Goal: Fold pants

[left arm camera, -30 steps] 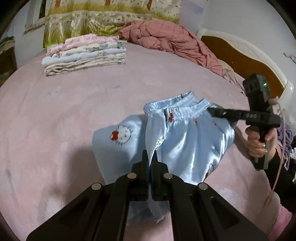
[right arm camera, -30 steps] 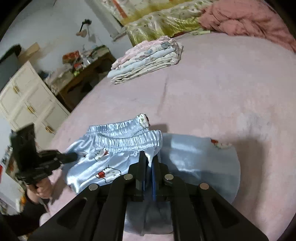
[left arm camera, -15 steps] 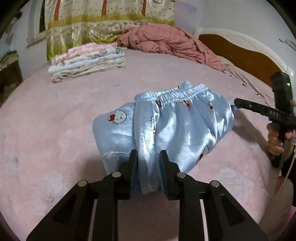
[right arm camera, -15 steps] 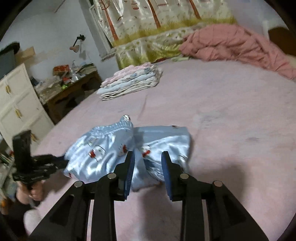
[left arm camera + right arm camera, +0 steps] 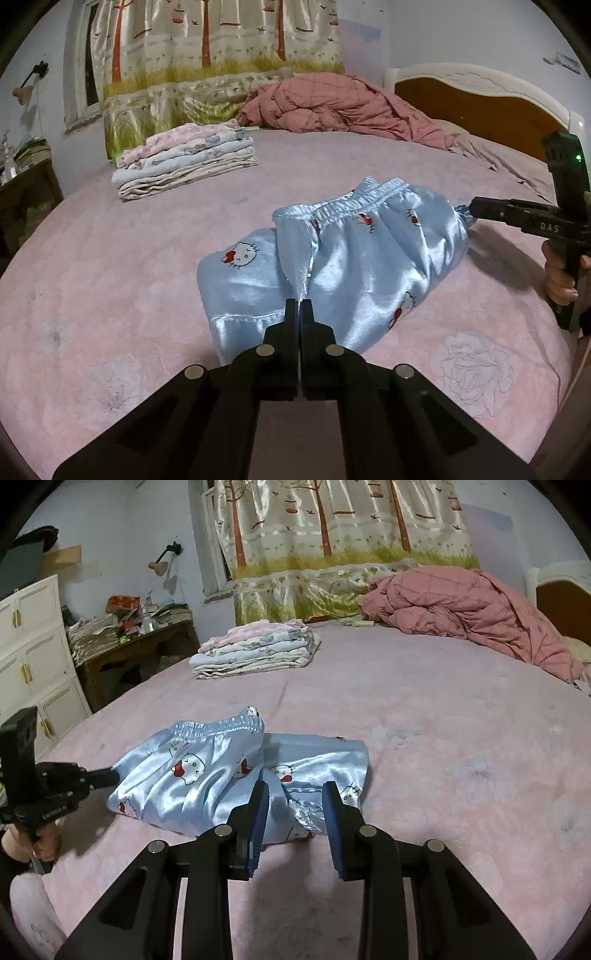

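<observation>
Light blue satin pants with cat prints lie folded on the pink bed, waistband toward the far side. They also show in the right wrist view. My left gripper is shut, its tips at the near edge of the pants on a raised fold of the fabric. In the right wrist view it touches the left end of the pants. My right gripper is open and empty, its fingers astride the near edge of the pants. In the left wrist view its tip sits at the pants' right end.
A stack of folded clothes lies at the far side of the bed, also in the right wrist view. A crumpled pink quilt lies by the headboard. A cluttered desk and white cabinet stand left of the bed.
Both grippers laid the pants down and opened half a second ago. Since then my left gripper has shut again at the near edge; my right has opened wider and drawn back.
</observation>
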`<control>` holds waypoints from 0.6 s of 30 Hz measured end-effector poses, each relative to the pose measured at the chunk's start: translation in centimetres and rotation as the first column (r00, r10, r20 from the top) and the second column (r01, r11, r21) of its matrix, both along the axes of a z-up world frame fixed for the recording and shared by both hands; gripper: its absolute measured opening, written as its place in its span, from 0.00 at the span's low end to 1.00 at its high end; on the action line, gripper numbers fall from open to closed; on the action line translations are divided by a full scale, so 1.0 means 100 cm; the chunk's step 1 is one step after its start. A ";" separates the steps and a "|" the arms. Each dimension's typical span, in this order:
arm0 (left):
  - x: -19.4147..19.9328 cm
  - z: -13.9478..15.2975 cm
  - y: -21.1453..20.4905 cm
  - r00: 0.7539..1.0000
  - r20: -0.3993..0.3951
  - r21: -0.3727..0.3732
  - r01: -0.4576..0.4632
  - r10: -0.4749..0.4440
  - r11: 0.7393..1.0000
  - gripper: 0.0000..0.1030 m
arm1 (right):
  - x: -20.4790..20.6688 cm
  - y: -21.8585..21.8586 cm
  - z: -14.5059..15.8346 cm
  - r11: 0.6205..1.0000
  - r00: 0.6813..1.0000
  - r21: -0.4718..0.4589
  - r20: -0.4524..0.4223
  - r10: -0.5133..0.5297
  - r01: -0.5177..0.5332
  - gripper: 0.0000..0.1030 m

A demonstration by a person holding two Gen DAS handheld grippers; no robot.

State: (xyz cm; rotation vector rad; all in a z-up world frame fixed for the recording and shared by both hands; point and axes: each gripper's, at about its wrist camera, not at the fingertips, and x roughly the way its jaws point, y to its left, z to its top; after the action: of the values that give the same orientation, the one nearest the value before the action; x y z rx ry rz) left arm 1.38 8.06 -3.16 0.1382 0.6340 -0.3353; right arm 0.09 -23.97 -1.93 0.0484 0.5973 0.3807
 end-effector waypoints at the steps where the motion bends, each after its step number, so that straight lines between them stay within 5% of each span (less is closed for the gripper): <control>1: 0.002 -0.001 0.002 1.000 -0.005 -0.004 -0.005 0.005 1.000 0.00 | 0.000 0.000 -0.001 1.000 1.000 0.001 -0.001 0.003 -0.003 0.30; 18: 0.005 -0.006 -0.002 0.999 -0.005 0.034 -0.038 0.038 0.999 0.00 | -0.003 0.016 -0.003 0.998 1.000 -0.057 0.011 -0.017 0.017 0.34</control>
State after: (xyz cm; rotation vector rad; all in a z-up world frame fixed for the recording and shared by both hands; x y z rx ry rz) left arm 1.88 7.86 -3.80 0.1570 0.6476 -0.2886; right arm -0.26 -22.32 -2.26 -0.0029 0.5963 0.3473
